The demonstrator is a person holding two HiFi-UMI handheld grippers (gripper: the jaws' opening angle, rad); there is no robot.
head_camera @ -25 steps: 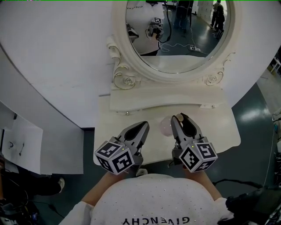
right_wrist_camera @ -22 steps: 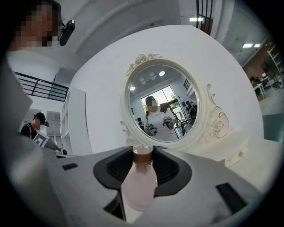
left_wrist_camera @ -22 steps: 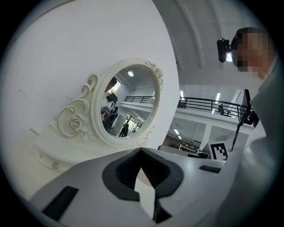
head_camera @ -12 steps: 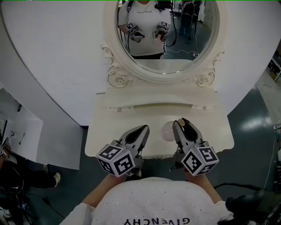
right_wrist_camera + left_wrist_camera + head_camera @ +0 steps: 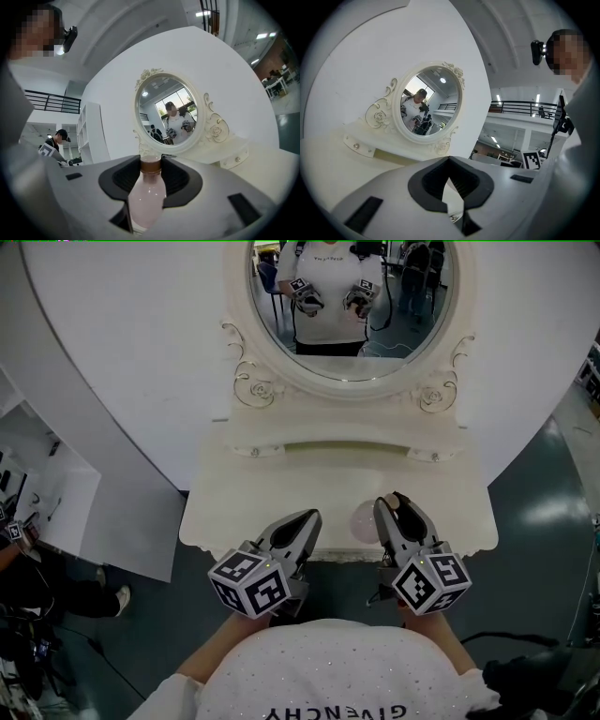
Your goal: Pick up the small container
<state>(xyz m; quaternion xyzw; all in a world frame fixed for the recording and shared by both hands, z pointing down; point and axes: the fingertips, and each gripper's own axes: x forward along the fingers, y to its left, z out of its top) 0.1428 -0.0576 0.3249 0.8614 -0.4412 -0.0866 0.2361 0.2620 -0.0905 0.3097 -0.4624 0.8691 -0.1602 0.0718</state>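
A white dressing table (image 5: 234,512) stands against a curved white wall (image 5: 122,362), with an oval mirror (image 5: 352,306) in a scrolled frame above it and a dark floor (image 5: 534,484) on both sides. I have both tongs low over the front of the tabletop, pointing level toward the mirror.

The right gripper (image 5: 391,502) pinches the small container (image 5: 364,521), a pale pink bottle with a brown cap (image 5: 151,164). In the right gripper view the dark pads press on its neck and shoulder from either side, and the rounder body hangs below them. From the head view the bottle sits over the front of the table, just beside the inner jaw. I cannot tell whether its base is clear of the surface. The left gripper (image 5: 309,517) is near it on the other side, its jaws pressed together with nothing between them.

I judge the bottle to be light and stiff. It is probably smooth plastic or glass, so it is likely slippery, and it could crack if dropped. The neck is a fair place to grip, since the shoulder below the pads gives a ledge that keeps it from sliding down. The risk there is swinging, because most of the weight hangs under the pinch. I would move gently and keep the jaws level. If I took hold again, I would go slightly lower, on the upper body, for a steadier hold.
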